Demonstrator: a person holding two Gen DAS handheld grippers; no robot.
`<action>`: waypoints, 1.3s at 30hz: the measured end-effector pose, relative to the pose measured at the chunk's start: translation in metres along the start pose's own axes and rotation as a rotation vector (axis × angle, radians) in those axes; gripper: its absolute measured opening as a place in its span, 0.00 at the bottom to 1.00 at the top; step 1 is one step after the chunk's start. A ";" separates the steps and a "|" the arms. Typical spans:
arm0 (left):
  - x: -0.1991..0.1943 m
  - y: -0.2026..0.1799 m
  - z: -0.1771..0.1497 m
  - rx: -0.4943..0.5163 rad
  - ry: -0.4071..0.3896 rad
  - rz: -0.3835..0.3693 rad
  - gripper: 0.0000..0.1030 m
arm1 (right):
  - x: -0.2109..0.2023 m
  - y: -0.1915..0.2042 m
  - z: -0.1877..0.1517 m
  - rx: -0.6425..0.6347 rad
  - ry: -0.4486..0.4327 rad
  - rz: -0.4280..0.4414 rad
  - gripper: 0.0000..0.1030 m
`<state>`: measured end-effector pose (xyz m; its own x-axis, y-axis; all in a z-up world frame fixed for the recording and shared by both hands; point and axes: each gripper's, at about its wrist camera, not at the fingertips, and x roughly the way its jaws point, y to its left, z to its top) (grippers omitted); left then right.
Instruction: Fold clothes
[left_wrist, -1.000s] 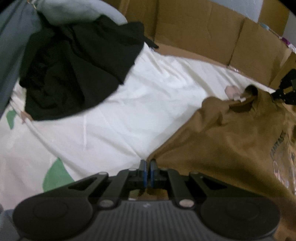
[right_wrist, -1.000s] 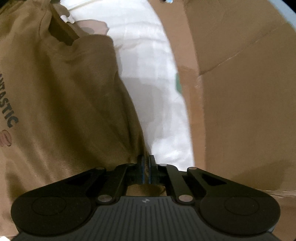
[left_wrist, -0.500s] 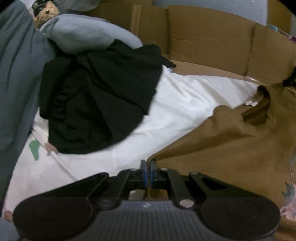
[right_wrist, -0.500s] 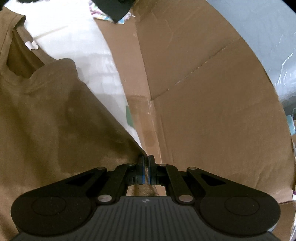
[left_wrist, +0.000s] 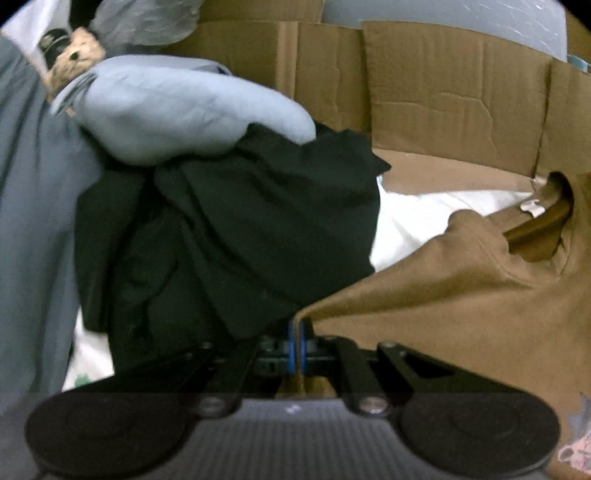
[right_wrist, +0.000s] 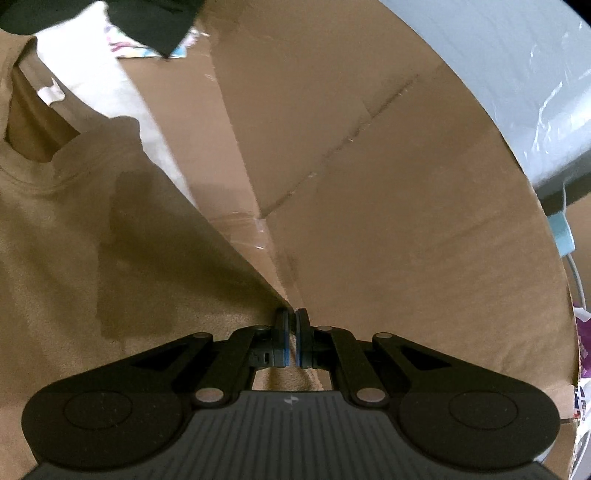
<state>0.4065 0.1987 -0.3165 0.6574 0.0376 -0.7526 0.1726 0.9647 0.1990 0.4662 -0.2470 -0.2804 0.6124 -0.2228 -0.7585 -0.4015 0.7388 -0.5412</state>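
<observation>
The brown shirt (left_wrist: 461, 295) hangs stretched between both tongs, lifted off the white sheet (left_wrist: 413, 218), collar (left_wrist: 543, 225) toward the cardboard wall (left_wrist: 443, 96). The left tongs (left_wrist: 298, 345) are pinched tight on 1 edge of the shirt; the right tongs (right_wrist: 292, 341) are clamped on the opposite edge, cloth running taut to the left in that view. A black garment (left_wrist: 236, 236) lies heaped close beside the left tongs, under a pale blue bundle (left_wrist: 184, 110). To fold cleanly, I judge both grips should stay level and evenly tensioned, carrying the edge over without dragging the black garment or snagging the cardboard.
</observation>
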 end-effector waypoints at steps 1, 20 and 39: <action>0.005 0.000 0.005 -0.004 0.003 -0.006 0.03 | 0.004 0.000 -0.001 0.011 0.013 -0.009 0.01; -0.036 0.029 -0.013 -0.113 0.021 -0.107 0.29 | -0.018 -0.013 -0.027 0.290 -0.019 0.050 0.24; -0.118 -0.028 -0.093 -0.318 0.212 -0.303 0.32 | -0.153 0.018 -0.164 0.532 -0.036 0.149 0.35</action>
<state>0.2558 0.1919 -0.2920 0.4422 -0.2372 -0.8650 0.0788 0.9709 -0.2259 0.2534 -0.3033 -0.2335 0.6020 -0.0763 -0.7949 -0.0918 0.9822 -0.1638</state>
